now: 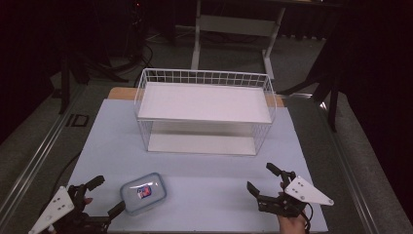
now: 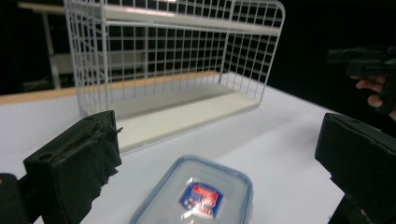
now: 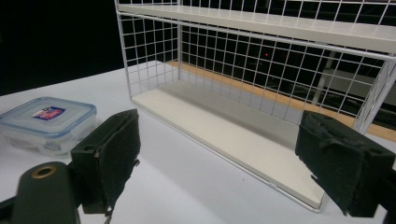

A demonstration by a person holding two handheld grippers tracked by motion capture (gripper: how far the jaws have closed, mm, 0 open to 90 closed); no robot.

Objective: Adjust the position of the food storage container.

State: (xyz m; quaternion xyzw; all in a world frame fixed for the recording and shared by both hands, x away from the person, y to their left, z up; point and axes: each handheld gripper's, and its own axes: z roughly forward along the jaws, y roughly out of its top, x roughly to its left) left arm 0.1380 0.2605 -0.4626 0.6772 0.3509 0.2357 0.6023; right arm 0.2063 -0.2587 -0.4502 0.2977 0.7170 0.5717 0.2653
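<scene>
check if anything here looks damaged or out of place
One thing: the padding on the left gripper's fingers is frayed and ragged along its edge. The lidded container sits flat and shut, and the wire rack stands square.

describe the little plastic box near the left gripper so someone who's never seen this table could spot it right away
Start at the white wire rack standing mid-table, then come toward the person's near-left corner. There, just ahead of the open left gripper, lies the plastic box flat on the table. It is clear, rounded-rectangular, with a blue-rimmed lid and a red-and-blue label in its middle.
</scene>
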